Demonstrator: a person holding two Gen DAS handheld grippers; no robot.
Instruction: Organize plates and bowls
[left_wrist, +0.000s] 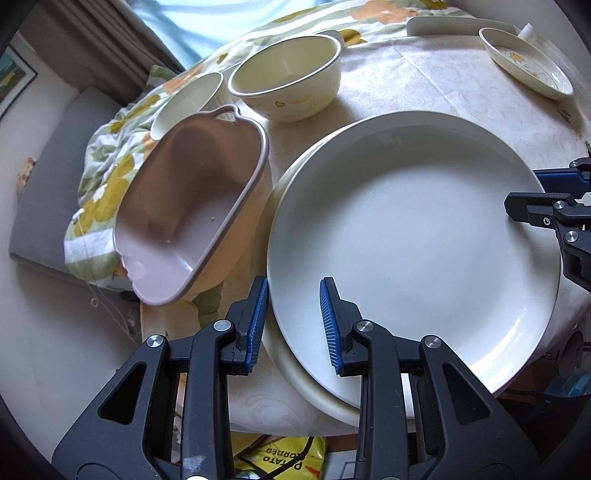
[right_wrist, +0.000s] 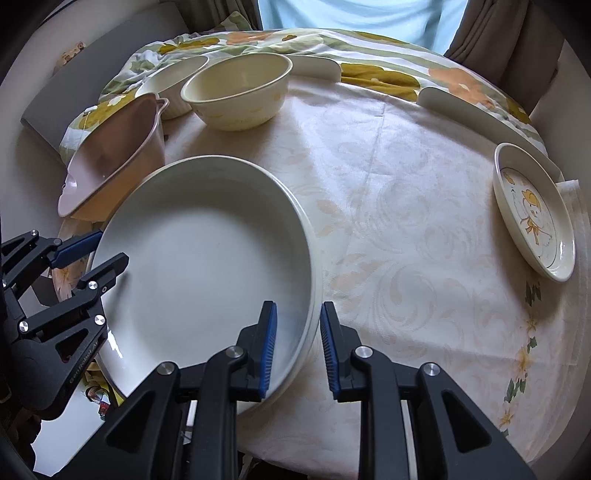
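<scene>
- Two big white plates sit stacked at the near edge of the table in the left wrist view; the top plate (left_wrist: 413, 243) lies on the lower plate (left_wrist: 306, 384), whose cream rim peeks out on the left and near side.
- The left gripper (left_wrist: 293, 325) has its two blue pads apart, one on each side of the top plate's near rim. The rim is between them, but I cannot tell if they touch it.
- The right gripper (left_wrist: 535, 195) pokes in from the right edge, at the far side of the same plates. Its tips look a little apart.
- A pink tub (left_wrist: 192, 206) leans tilted just left of the plates.
- Behind it stands a cream bowl (left_wrist: 286, 79), with a small white dish (left_wrist: 184, 103) just to its left.
- A small plate with a drawing (left_wrist: 526, 62) sits far off to the right.
- In the right wrist view, the right gripper (right_wrist: 298, 347) is open around the right rim of the stacked plates (right_wrist: 207, 266), one pad over the inside and one outside.
- The left gripper (right_wrist: 99, 251) is at the plates' left rim with a gap between its tips.
- The cloth-covered table (right_wrist: 406, 221) holds the cream bowl (right_wrist: 238, 92), the pink tub (right_wrist: 110, 155) and the drawing plate (right_wrist: 533, 210).
</scene>
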